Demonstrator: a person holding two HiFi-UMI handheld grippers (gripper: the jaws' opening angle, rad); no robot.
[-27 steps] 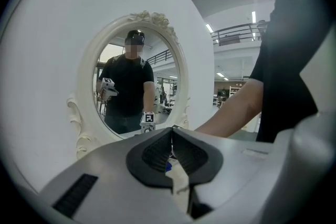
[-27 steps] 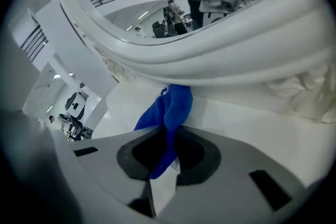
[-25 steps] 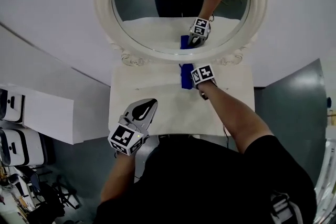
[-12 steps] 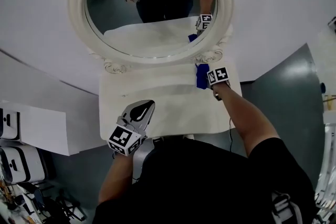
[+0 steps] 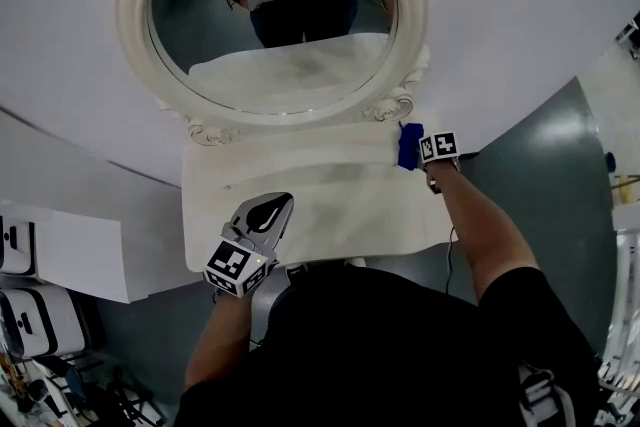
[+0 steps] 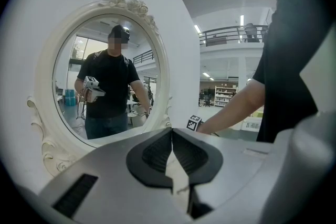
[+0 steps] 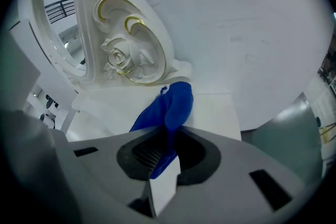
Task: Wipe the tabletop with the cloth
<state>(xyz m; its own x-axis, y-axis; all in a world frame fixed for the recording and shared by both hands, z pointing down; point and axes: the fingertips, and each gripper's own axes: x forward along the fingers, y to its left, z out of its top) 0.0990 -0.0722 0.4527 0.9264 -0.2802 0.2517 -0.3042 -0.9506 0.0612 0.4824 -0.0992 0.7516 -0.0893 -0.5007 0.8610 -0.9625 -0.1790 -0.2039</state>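
The blue cloth (image 5: 408, 146) lies at the back right corner of the white tabletop (image 5: 330, 200), close to the mirror's base. My right gripper (image 5: 425, 153) is shut on the blue cloth (image 7: 170, 107), which bunches out ahead of the jaws onto the tabletop (image 7: 215, 113). My left gripper (image 5: 268, 212) hangs over the table's front left part, apart from the cloth. In the left gripper view the left gripper (image 6: 171, 131) has its jaws closed together with nothing between them.
An oval mirror in an ornate white frame (image 5: 135, 55) stands along the table's back edge against the white wall; its carved foot (image 7: 123, 60) is just left of the cloth. White cases (image 5: 25, 315) sit on the floor at the left. The table's right edge drops off beside the cloth.
My right gripper has dragged the blue cloth rightward along the back of the table, from near the middle to the back right corner. The left gripper has stayed in place.
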